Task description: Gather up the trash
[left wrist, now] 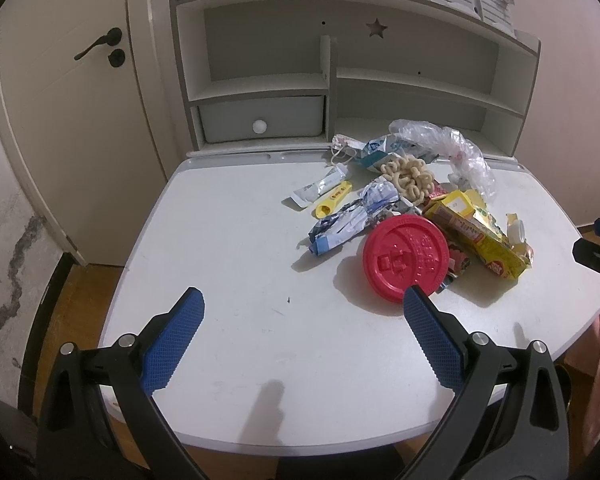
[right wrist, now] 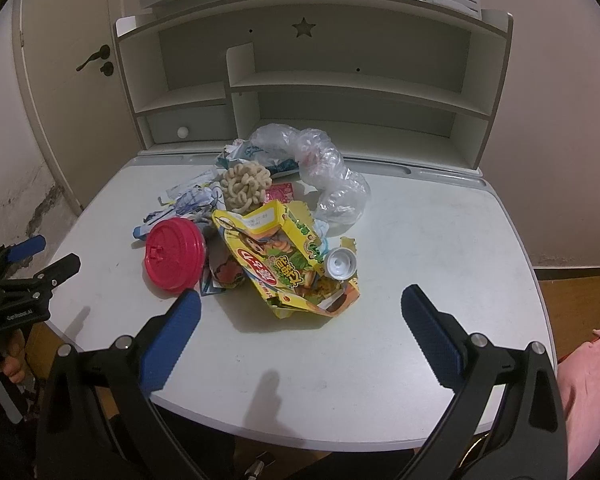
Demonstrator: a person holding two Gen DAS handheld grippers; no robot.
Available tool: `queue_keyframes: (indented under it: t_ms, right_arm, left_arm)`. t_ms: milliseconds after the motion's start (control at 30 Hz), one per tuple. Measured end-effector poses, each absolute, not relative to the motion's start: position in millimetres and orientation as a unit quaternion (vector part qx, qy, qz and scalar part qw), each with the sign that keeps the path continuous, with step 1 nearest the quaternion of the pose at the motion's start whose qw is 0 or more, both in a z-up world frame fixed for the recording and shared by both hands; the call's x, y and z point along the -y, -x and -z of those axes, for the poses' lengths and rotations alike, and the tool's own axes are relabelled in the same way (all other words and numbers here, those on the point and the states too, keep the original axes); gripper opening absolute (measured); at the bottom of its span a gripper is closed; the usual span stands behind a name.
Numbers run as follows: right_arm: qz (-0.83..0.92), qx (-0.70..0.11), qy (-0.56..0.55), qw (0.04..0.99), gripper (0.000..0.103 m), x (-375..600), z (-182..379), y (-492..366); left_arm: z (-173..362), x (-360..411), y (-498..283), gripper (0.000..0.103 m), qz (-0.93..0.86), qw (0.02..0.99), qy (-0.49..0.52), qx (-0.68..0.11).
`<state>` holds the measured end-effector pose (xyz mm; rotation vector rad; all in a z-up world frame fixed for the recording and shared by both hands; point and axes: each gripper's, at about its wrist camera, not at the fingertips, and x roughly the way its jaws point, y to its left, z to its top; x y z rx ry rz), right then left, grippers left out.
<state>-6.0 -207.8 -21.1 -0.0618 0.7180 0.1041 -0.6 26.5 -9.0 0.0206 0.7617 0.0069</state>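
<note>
Left gripper [left wrist: 303, 300], right gripper [right wrist: 301, 300]: spread wide, empty. Risk: nudging red lid [left wrist: 406, 258], scattering loose wrappers off desk [left wrist: 228, 264].

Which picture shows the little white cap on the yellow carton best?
The right wrist view: the white cap faces the camera, open end showing. The left wrist view only shows the cap small and sideways at the carton's far end.

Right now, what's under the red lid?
The red lid rests on crumpled wrappers and a red-printed packet; anything directly beneath its middle is hidden.
</note>
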Motion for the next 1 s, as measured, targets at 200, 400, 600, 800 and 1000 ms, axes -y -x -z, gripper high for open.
queue_keyframes:
  t_ms: [200, 400, 600, 800, 1000]
  right_arm:
    - [-0.052, -0.353, 0.031, 0.934, 0.097, 209.1, 23.4, 4.7]
    - [-0.096, -0.371, 0.05, 0.922, 0.097, 211.6, 15.8, -24.2]
    - [-0.114, -0.406, 0.065, 0.904, 0.097, 222.8, 6.1, -117.2]
    - [-0.103, -0.46, 0.085, 0.878, 0.097, 217.4, 31.8, -213.0]
    - [-0.112, -0.499, 0.089, 0.855, 0.078, 214.2, 54.1, -244.9]
  left_arm:
    - [12.4, -30.6, -7.2, 0.097, 0.005, 0.925, -0.008, -0.38]
    - [8.5, -50.8, -59.3, 0.097, 0.029, 0.913, -0.034, -0.405]
    - [17.6, -54.5, -153.3, 0.097, 0.078, 0.892, -0.077, -0.439]
    - [42.0, -44.6, -217.1, 0.097, 0.122, 0.872, -0.089, -0.465]
    - [59.9, -33.5, -243.0, 0.096, 0.141, 0.86, -0.118, -0.477]
